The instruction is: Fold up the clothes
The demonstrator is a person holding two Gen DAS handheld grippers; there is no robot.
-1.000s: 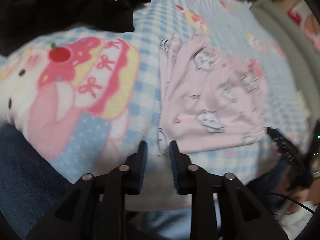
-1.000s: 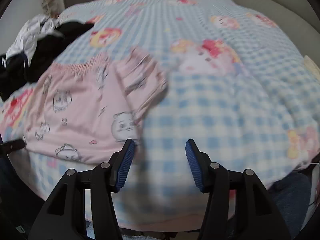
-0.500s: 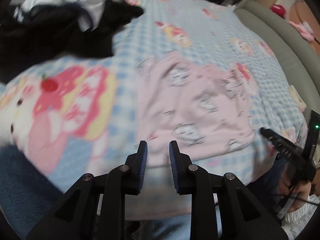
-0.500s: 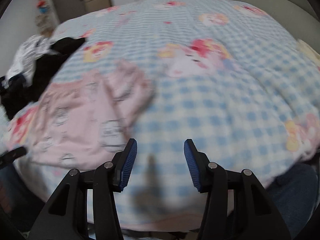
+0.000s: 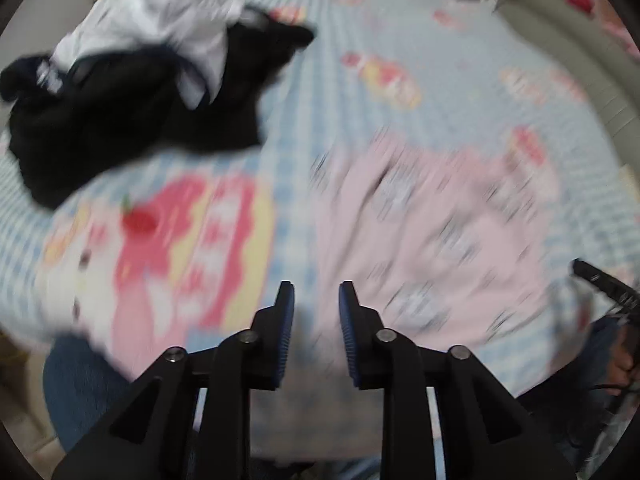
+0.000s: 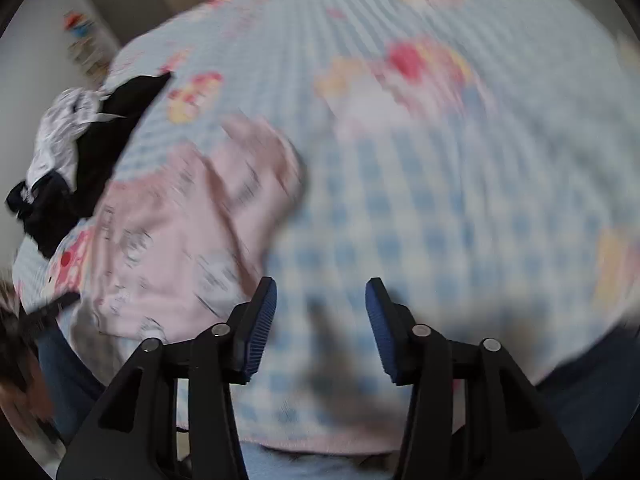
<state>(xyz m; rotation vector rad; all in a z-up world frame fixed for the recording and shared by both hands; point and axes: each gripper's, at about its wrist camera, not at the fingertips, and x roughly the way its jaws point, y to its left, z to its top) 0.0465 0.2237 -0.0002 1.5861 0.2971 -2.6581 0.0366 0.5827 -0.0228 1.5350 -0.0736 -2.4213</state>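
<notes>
A pink garment with small cartoon prints (image 5: 432, 224) lies folded on the blue checked blanket (image 5: 460, 80), right of centre in the left wrist view and at the left (image 6: 192, 232) in the right wrist view. My left gripper (image 5: 314, 300) hangs open above the blanket near the garment's left front corner, holding nothing. My right gripper (image 6: 320, 294) is open wider, over bare blanket (image 6: 440, 200) just right of the garment. Both views are blurred by motion.
A heap of black and white clothes (image 5: 140, 80) lies at the far left of the bed, seen also (image 6: 68, 160) from the right wrist. A grey padded bed edge (image 5: 580, 64) curves along the right. A person's blue-clad legs (image 5: 80, 384) are at the near edge.
Both grippers have pulled back and up from the pink garment, which stays on the blanket. The left camera has swung so the dark clothes heap shows more. Jaw openings look unchanged.
</notes>
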